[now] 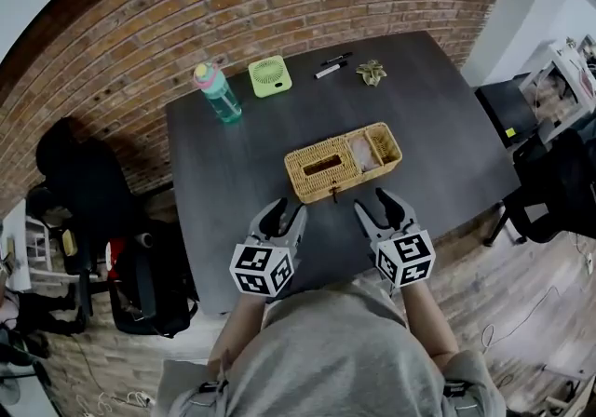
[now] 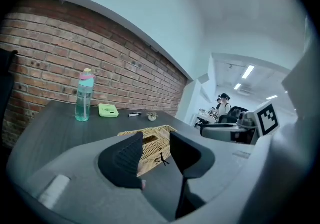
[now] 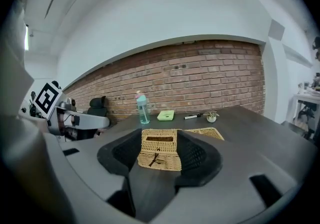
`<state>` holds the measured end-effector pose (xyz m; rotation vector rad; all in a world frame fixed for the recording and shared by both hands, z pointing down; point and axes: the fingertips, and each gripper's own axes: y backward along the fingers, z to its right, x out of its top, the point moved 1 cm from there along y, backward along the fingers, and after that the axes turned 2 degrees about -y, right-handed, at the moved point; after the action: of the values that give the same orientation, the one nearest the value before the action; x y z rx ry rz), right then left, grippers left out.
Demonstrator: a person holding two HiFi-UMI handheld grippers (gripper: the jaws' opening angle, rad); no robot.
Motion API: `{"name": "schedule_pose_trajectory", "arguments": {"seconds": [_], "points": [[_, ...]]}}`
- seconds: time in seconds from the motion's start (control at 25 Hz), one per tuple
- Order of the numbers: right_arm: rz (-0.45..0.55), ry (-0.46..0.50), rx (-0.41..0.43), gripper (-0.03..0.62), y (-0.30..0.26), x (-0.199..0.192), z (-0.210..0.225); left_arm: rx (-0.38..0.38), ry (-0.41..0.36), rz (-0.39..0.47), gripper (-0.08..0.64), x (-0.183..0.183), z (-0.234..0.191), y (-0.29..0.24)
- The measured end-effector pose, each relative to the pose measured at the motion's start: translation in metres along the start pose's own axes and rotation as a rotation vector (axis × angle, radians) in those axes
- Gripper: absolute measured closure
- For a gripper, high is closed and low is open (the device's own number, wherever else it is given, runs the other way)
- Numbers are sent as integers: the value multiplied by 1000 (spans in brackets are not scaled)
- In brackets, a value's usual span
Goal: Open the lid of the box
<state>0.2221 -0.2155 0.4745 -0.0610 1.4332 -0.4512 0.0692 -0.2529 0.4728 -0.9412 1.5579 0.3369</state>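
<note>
A dark grey table (image 1: pixel 438 117) stands against a brick wall. Near its front edge lies a long wicker box (image 1: pixel 342 162), set slightly askew; its left part is covered by a lid with a slot, and its right part is an open compartment. Along the far edge, well apart from the box, stand a teal water bottle (image 1: pixel 218 91) with a pink cap and, beside it, a small light-green fan (image 1: pixel 270 75). To the right of these lie two markers (image 1: pixel 331 65) and a small potted succulent (image 1: pixel 372 73).
</note>
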Motion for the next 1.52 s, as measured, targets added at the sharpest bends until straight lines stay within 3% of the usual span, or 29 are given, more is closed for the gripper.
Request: {"name": "schedule_pose_trajectory", "arguments": {"seconds": [0.44, 0.88, 1.36, 1.52], "points": [[-106, 88, 106, 388, -50, -24, 26, 145, 51, 31, 397, -1, -18, -17], [-232, 234, 147, 388, -86, -63, 46, 262, 86, 44, 397, -9, -33, -12], [-276, 424, 118, 388, -104, -80, 55, 322, 101, 42, 397, -15, -41, -2], [-273, 434, 113, 388, -105, -79, 56, 312, 102, 52, 397, -12, -39, -6]]}}
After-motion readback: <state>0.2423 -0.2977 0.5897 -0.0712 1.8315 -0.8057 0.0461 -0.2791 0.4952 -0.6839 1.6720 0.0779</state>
